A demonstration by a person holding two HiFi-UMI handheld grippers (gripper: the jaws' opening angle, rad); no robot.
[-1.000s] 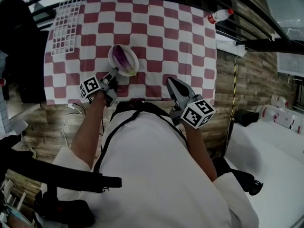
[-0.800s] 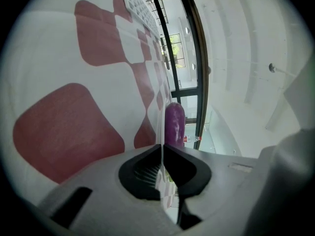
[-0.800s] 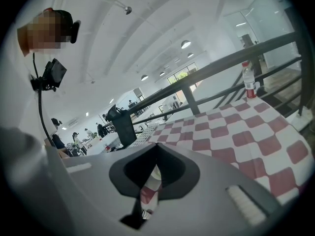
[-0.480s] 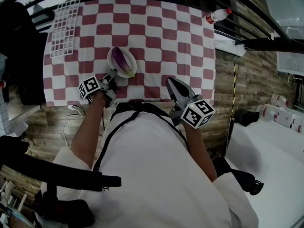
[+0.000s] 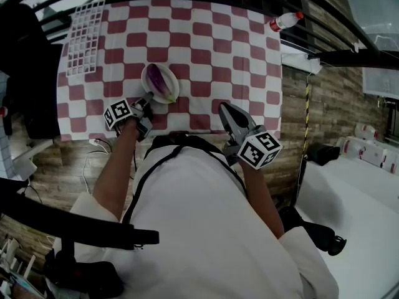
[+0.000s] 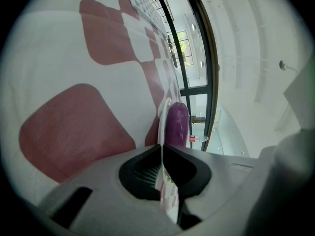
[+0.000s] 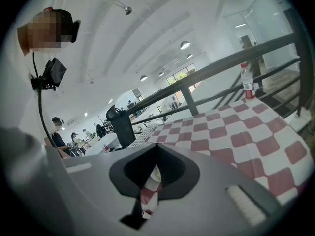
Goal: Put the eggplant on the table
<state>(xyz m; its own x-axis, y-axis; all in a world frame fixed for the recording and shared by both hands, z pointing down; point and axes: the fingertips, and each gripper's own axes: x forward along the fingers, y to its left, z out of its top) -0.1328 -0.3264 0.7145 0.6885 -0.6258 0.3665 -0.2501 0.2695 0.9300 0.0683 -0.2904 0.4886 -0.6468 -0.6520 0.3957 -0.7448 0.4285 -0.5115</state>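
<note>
Pinching the plate (image 5: 145, 80) rim — left gripper (image 6: 161, 154), jaws nearly together, eggplant (image 6: 177, 124) on it — right gripper (image 7: 156, 149) closed, empty.

Lighting is bright and even throughout, from ceiling lamps (image 7: 185, 44) and daylight through windows (image 6: 183, 38), which glare white. Both gripper views bow heavily and darken to a black ring at the edges. The eggplant (image 6: 177, 124) reads soft, and shadows are faint.

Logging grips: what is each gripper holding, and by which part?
Left gripper pinches the white plate by its near rim, eggplant lying on it. Right gripper, shut, holds nothing.
</note>
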